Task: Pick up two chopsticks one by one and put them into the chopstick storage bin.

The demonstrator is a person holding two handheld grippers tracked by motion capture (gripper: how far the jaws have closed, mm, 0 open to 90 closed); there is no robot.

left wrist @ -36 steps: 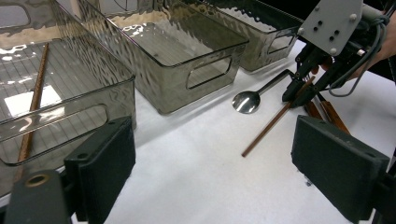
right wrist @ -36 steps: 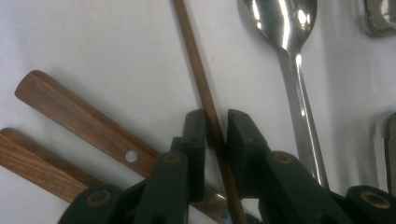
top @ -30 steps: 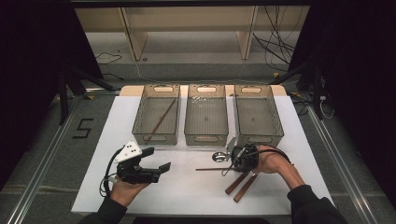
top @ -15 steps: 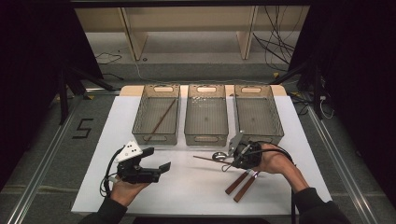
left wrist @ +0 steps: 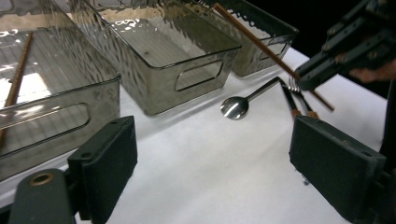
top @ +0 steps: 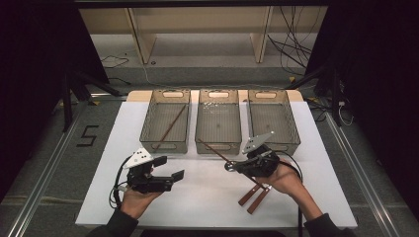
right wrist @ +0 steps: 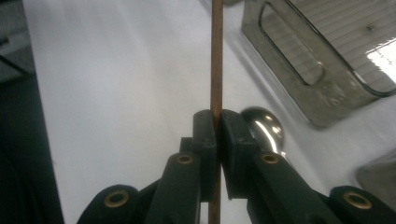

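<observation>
My right gripper [top: 240, 167] [right wrist: 217, 116] is shut on a thin brown chopstick [top: 213, 149] [right wrist: 216, 56], held off the white table [top: 197, 197]. The stick slants up and to the left, its far tip near the front wall of the middle bin [top: 218, 121]. In the left gripper view the same chopstick [left wrist: 261, 42] crosses above the bins, and the right gripper [left wrist: 343, 44] grips it. A second chopstick [top: 168, 128] lies in the left bin [top: 165, 121]. My left gripper [top: 170, 168] [left wrist: 210, 140] rests open at the front left, nothing between its pads.
A steel spoon [top: 230, 166] [left wrist: 236, 106] [right wrist: 261, 123] lies on the table under the right gripper. Two brown-handled pieces of cutlery [top: 253, 197], one a fork [left wrist: 295, 86], lie beside it. A third grey bin [top: 272, 121] stands at the back right.
My right gripper has risen with the chopstick, whose far tip has swung up toward the middle bin. The left gripper has stayed put.
</observation>
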